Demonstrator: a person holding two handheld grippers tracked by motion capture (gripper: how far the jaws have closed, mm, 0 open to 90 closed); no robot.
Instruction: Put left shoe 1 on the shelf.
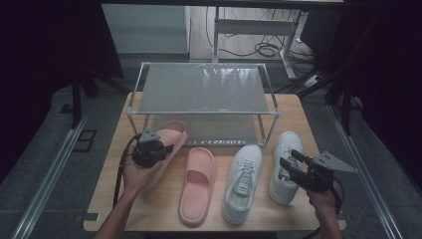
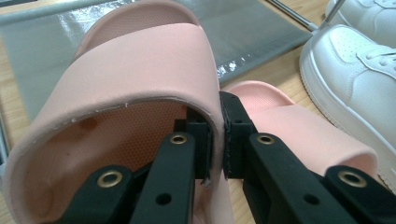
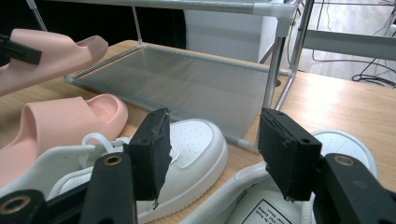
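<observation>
My left gripper (image 1: pixel 165 148) is shut on the strap of a pink slide (image 1: pixel 172 133), which it holds tilted, its toe at the front edge of the rack's lower shelf (image 1: pixel 214 130). In the left gripper view the left gripper (image 2: pixel 219 128) pinches the side edge of that slide's strap (image 2: pixel 140 70), one jaw inside it and one outside. The second pink slide (image 1: pixel 198 184) lies flat on the table. Two white sneakers (image 1: pixel 243 181) (image 1: pixel 284 167) lie to its right. My right gripper (image 1: pixel 291 158) hovers open over the right sneaker (image 3: pixel 345 149), with nothing between its jaws (image 3: pixel 212 149).
A two-tier metal rack (image 1: pixel 204 89) with grey shelves stands at the back of the wooden table (image 1: pixel 149 204). Its front right post (image 3: pixel 275 74) rises just behind the sneakers. Cables and a desk frame (image 1: pixel 259 30) lie on the floor beyond the table.
</observation>
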